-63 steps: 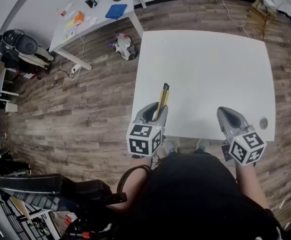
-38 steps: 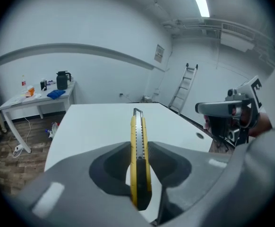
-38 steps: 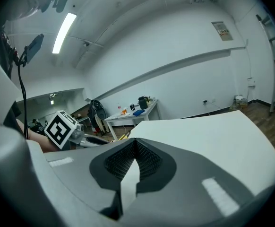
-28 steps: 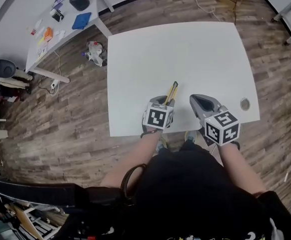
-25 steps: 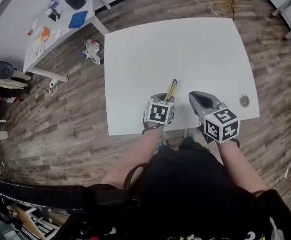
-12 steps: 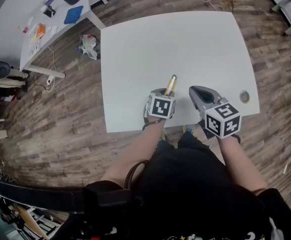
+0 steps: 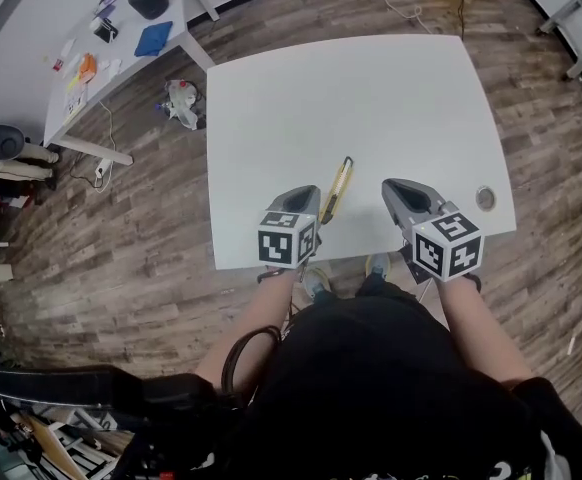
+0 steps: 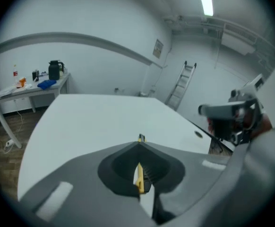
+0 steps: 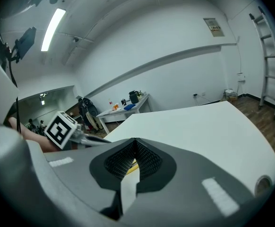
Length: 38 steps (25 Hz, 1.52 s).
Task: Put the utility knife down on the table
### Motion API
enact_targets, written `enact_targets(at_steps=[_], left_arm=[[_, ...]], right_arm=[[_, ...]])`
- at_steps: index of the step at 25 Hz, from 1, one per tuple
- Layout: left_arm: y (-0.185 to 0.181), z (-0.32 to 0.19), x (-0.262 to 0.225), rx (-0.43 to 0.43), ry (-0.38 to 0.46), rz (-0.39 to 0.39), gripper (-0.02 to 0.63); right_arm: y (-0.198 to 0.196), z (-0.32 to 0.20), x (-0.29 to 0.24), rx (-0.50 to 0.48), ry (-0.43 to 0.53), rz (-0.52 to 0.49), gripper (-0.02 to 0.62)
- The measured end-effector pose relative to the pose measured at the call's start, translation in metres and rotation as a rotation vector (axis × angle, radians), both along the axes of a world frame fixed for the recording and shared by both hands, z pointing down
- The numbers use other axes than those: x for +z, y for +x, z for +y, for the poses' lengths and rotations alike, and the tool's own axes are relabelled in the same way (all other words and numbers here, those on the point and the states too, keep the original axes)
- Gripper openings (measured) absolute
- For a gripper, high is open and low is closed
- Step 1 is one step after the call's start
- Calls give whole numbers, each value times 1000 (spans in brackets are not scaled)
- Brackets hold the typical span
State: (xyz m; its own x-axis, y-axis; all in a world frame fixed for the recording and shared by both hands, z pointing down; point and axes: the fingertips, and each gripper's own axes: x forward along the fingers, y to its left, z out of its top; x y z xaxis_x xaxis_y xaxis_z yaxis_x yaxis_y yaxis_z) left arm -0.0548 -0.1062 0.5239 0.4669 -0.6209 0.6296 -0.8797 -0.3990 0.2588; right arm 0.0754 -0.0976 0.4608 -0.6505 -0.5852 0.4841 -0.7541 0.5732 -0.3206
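The yellow-and-black utility knife (image 7: pixel 336 190) lies flat on the white table (image 7: pixel 371 88), near its front edge and pointing away from me. My left gripper (image 7: pixel 308 197) is just left of the knife and a little behind it, lifted off the table. Its jaws are shut with nothing between them. In the left gripper view the knife (image 8: pixel 139 175) shows as a yellow strip past the shut left gripper (image 8: pixel 140 145). My right gripper (image 7: pixel 403 190) hovers to the knife's right, shut and empty. In the right gripper view a bit of yellow knife (image 9: pixel 130 165) shows below the shut right gripper (image 9: pixel 135 141).
A round cable grommet (image 7: pixel 485 198) sits in the table near its front right corner. A second white table (image 7: pixel 121 38) with a kettle and small items stands at the far left. A ladder (image 8: pixel 180 84) leans against the far wall. Wood floor surrounds the table.
The left gripper has let go of the knife, risen and drawn back to the left, and its jaws have closed. The knife now rests on the table. The right gripper stayed put.
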Motion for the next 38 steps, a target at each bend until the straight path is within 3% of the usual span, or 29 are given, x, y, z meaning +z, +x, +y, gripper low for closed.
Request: enact_targets(at_steps=[2, 4, 8, 18, 38], left_arm=[[-25, 8, -47, -48, 137, 50, 101], [-49, 18, -91, -99, 261, 50, 101], [-78, 35, -138, -169, 380, 39, 101], [-84, 34, -156, -198, 427, 69, 101], [-58, 30, -153, -157, 419, 63, 100]], right_arm=[[-1, 0, -3, -1, 8, 1, 20], [-3, 0, -10, -4, 27, 4, 20], [-6, -2, -26, 4, 80, 7, 20], [-12, -1, -57, -1, 205, 40, 20], [3, 2, -54, 20, 184, 52, 20]])
